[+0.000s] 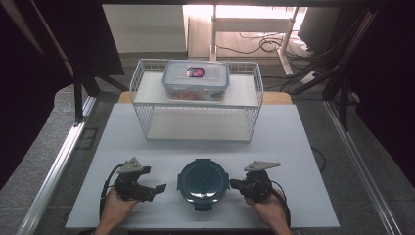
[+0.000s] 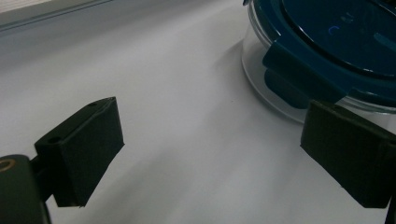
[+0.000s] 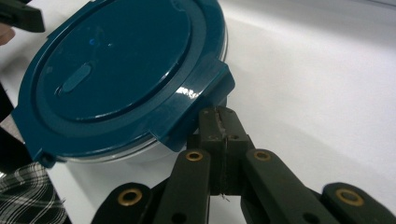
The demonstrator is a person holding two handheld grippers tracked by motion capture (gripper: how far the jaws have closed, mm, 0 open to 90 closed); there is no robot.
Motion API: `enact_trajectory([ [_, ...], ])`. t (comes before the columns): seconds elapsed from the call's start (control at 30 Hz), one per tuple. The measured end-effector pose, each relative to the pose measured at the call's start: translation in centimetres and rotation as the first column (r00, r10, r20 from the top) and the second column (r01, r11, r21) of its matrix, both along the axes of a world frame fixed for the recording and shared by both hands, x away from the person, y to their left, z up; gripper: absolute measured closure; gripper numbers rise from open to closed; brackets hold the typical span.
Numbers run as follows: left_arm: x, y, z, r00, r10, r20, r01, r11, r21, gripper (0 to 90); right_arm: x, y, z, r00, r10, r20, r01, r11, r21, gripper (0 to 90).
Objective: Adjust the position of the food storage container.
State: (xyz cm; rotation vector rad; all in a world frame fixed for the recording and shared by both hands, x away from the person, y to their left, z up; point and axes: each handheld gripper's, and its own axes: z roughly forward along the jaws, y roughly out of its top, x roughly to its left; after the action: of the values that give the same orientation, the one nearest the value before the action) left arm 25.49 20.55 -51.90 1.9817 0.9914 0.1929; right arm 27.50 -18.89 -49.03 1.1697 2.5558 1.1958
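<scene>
**Now working the right clip on the round container**

Currently the round container [image 1: 203, 182] sits near the front edge of the white table [image 1: 303, 161], midway between the two hands. Glass body, dark teal lid [image 3: 116, 70] with fold-down clips around the rim.

Right gripper [image 1: 235, 184]: jaws fully pinched together, nothing between them. In the right gripper view the closed tip sits just under the lid's right clip [image 3: 201, 95], touching or next to touching it; can't tell for certain. Looks like it's being used as a poker, not a clamp.

Left gripper [image 1: 161, 188]: jaws wide apart, nothing held. It sits just left of the container. In the left gripper view its far jaw is close to the glass wall below the left clip [image 2: 299, 70], no clear contact.

My read of the step: unlatching the lid, right clip first, left side ready to brace.

Next move needs:
- closed right tip to hook under the clip edge and lever it up and outward
- left jaws to steady the container, or it slides left on the smooth table
- small force only; glass body, and a slipped tip skids over the lid

Far side: wire basket [image 1: 147, 73] with a rectangular lidded box [image 1: 195, 81] inside it, well apart from the work and not involved yet.
</scene>
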Motion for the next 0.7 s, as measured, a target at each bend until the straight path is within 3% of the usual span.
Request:
enact_trajectory([
  [0.17, -0.1, 0.2, 0.0, 1.0000, 0.001, -0.002, -0.001, 1.0000, 0.002, 5.1, 0.0, 0.2, 0.2, 0.9993, 0.028, 0.023, -0.028, 0.999, -0.027, 89.4],
  [0.23, -0.4, 0.4, 0.0, 1.0000, 0.006, -0.006, -0.006, 1.0000, -0.005, 5.2, -0.1, 0.1, 0.4, 0.9979, 0.032, 0.056, -0.029, 0.999, -0.046, 87.1],
  [0.3, -0.7, 0.6, -0.1, 0.9999, 0.007, -0.007, -0.007, 1.0000, -0.001, 5.2, -0.2, -0.3, 0.6, 0.9952, 0.026, 0.094, -0.020, 0.998, -0.060, 79.2],
  [0.4, -1.1, 0.8, -0.2, 0.9999, 0.011, -0.008, -0.011, 0.9999, 0.004, 5.2, -0.2, -1.3, 0.9, 0.9925, 0.010, 0.122, -0.005, 0.999, -0.041, 62.1],
  [0.57, -1.7, 0.8, -0.4, 0.9999, 0.010, -0.004, -0.010, 0.9999, 0.006, 4.8, -0.1, -2.6, 0.8, 0.9917, 0.021, 0.127, -0.022, 1.000, 0.004, 29.6],
  [0.7, -2.0, 0.6, -0.7, 1.0000, 0.001, 0.000, -0.001, 0.9997, 0.023, 4.2, -0.6, -2.9, 0.7, 0.9881, 0.034, 0.150, -0.038, 0.999, 0.023, 14.3],
])
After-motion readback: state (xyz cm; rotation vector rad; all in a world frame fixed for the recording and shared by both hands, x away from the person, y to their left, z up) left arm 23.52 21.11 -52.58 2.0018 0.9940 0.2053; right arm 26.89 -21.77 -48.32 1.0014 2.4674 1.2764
